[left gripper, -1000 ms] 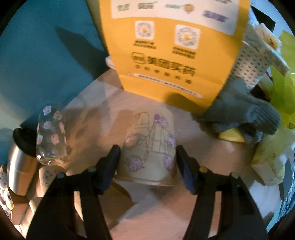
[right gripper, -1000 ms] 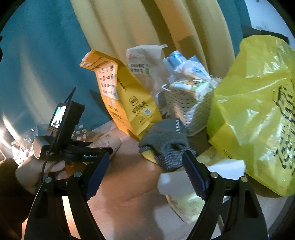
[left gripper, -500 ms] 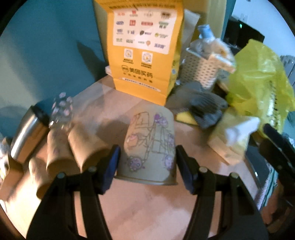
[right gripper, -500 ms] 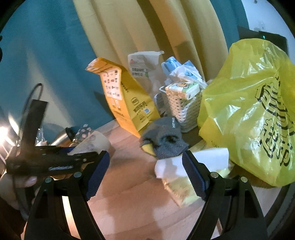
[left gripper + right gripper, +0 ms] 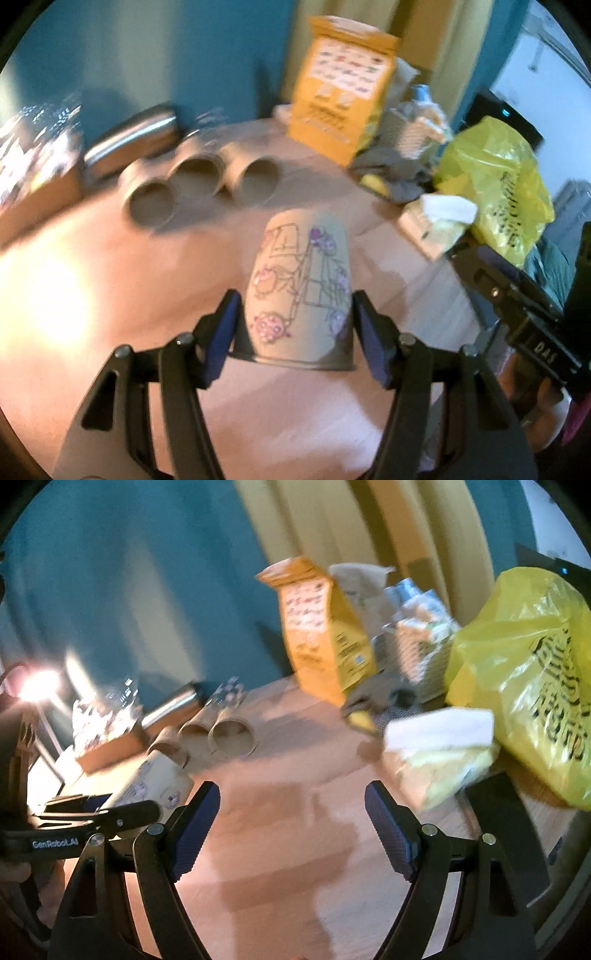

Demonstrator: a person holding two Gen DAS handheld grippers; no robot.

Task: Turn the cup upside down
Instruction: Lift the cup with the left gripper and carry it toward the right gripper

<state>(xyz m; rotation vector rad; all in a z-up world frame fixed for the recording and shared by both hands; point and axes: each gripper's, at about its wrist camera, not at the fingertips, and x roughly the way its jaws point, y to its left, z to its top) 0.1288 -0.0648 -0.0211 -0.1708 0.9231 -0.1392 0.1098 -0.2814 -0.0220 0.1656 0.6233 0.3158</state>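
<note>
My left gripper (image 5: 295,332) is shut on a paper cup (image 5: 301,288) printed with purple and pink cartoon figures. The cup is held above the wooden table (image 5: 110,295), its wide rim toward the camera and its base pointing away. In the right wrist view the same cup (image 5: 155,782) sits in the left gripper (image 5: 96,812) at the lower left, tilted. My right gripper (image 5: 291,827) is open and empty above the table's middle. It also shows at the right edge of the left wrist view (image 5: 517,306).
Three paper cups (image 5: 199,181) lie on their sides with a steel flask (image 5: 129,144) behind them. An orange paper bag (image 5: 340,99), a white basket (image 5: 421,642), grey gloves (image 5: 395,173), a tissue pack (image 5: 436,749) and a yellow plastic bag (image 5: 528,672) crowd the far right.
My left gripper has pulled back and up with the cup, so the lying cups and flask now show far behind. The right gripper has stayed open and shifted slightly.
</note>
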